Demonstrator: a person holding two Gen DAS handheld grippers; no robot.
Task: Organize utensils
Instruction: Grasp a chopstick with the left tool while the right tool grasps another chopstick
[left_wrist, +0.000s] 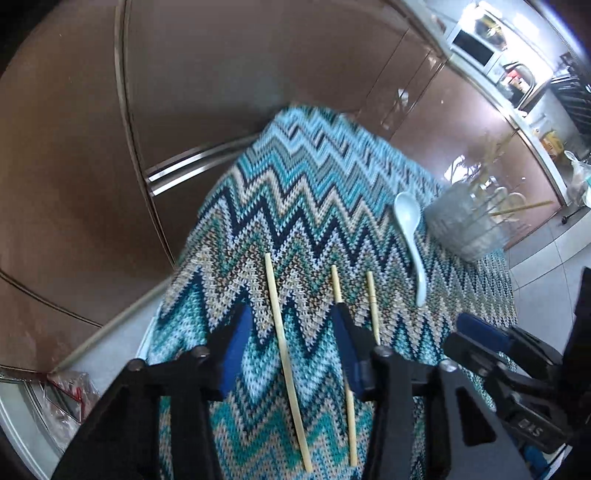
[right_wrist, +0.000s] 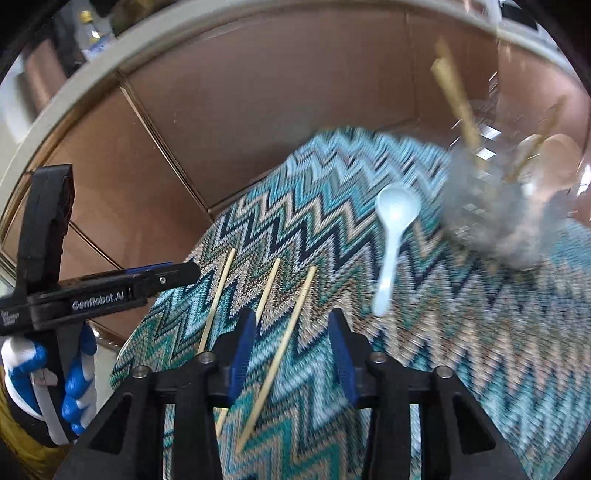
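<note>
Now, by label:

Surface: a zigzag-knit cloth in teal, cream and navy covers the table, with brown cabinet fronts behind it.

Chopsticks: three pale wooden chopsticks lie loose on the cloth, roughly side by side and apart from one another: the left chopstick, the middle chopstick and the right chopstick.

Spoon: a white ceramic soup spoon lies on the cloth to the right of the chopsticks, bowl away from the cameras, its bowl just beside the holder.

Holder: a clear glass utensil holder stands at the far right of the cloth with chopsticks and what look like spoons standing in it; the right wrist view blurs it too much to be sure.

Left gripper: jaws partly apart, straddling the left chopstick; the blue pads stand clear of it on both sides, so nothing is gripped.

Right gripper: jaws partly apart, straddling the right chopstick, pads not pressing it; nothing is held.

Hand: a white-and-blue gloved hand holds the left gripper's handle, seen from the right wrist view.
</note>
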